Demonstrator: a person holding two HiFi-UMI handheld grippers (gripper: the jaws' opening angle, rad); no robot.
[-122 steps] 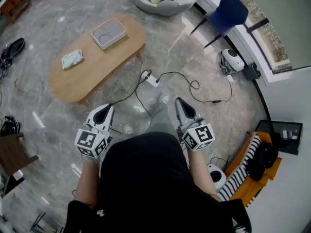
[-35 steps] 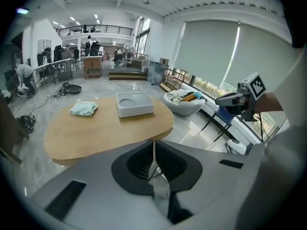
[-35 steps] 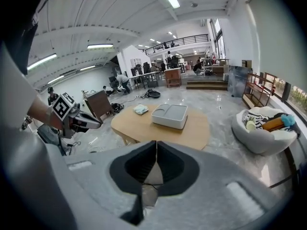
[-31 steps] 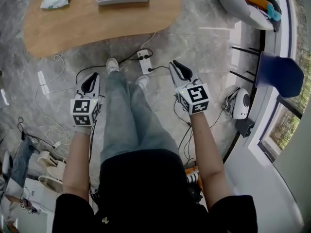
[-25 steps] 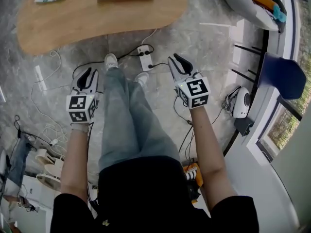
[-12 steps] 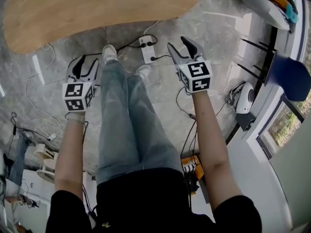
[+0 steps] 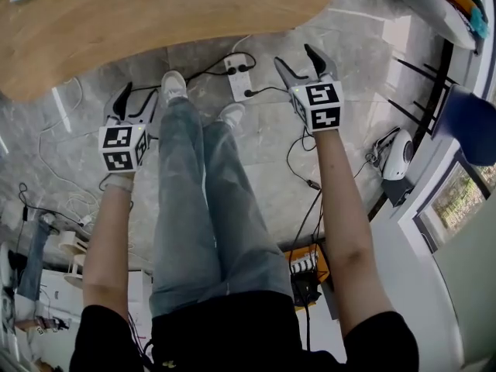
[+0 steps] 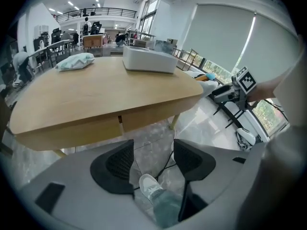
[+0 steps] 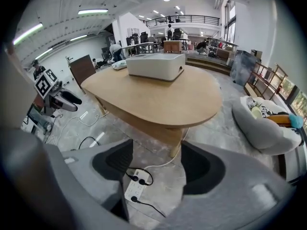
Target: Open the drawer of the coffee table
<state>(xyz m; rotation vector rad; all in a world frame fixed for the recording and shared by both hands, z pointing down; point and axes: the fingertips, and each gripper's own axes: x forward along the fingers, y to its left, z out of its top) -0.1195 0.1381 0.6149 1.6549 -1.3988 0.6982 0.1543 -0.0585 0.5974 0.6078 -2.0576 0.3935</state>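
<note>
The left grey tongs (image 7: pixel 137 101) hang beside the person's blue-jeaned leg (image 7: pixel 182 192), opening with nothing held between them. Ahead of them and well apart, the flat wooden drawer front (image 8: pixel 76 132) lies flush and shut under the edge of the oval light-wood counter (image 7: pixel 194 14). Right of a white power strip (image 7: pixel 239 84) on the grey marble floor (image 7: pixel 263 153), the right grey tongs (image 7: pixel 298 62) are also opening, empty.

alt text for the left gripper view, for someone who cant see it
The left gripper, jaws opening and empty, points at a wooden coffee table whose drawer fronts are closed. A grey tray and a pack of wipes sit on top; the person's shoe shows beyond the jaws.
</note>
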